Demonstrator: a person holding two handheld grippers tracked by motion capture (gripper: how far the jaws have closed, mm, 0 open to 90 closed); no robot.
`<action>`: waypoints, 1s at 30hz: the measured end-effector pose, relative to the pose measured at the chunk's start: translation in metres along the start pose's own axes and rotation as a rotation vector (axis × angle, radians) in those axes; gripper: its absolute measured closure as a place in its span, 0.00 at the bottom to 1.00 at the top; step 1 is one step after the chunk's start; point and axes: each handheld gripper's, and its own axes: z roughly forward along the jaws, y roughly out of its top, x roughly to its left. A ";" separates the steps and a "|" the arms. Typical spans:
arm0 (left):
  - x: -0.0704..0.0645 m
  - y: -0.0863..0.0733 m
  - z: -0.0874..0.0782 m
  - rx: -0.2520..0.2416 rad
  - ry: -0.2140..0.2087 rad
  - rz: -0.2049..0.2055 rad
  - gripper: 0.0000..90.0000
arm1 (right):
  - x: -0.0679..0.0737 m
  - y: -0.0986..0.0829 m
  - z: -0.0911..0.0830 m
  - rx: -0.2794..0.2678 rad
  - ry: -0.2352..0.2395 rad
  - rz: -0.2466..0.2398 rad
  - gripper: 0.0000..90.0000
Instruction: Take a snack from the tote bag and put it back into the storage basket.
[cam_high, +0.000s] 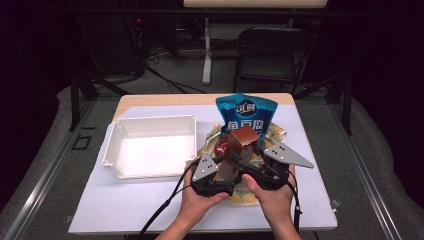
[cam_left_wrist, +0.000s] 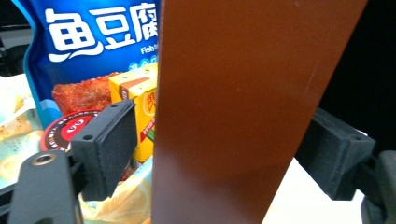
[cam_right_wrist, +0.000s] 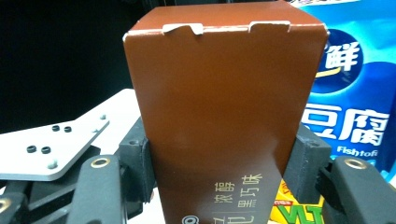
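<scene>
We have the brown box (cam_high: 243, 141) pinched by both the left gripper (cam_high: 226, 161) and right gripper (cam_high: 248, 159), lifted center frame; white tray (cam_high: 116, 125) at left still empty, placement pending.

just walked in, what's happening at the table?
A person holds a brown carton upright with both handheld grippers, above a pile of snack packets. The right gripper has its jaws pressed on both sides of the carton. The left gripper brackets it too, though full contact isn't clear. A blue fish tofu bag lies behind, and an empty white bin sits to the left on the table.
</scene>
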 end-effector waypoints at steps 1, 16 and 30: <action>0.000 0.000 0.000 -0.004 0.000 0.001 0.21 | 0.002 0.000 0.000 0.000 0.004 0.001 0.42; 0.001 -0.001 -0.002 -0.013 0.018 -0.015 0.32 | 0.011 -0.002 0.003 0.016 0.033 0.000 0.42; 0.001 -0.003 -0.002 -0.009 -0.002 -0.012 0.42 | 0.011 -0.003 0.005 0.022 0.039 0.002 0.42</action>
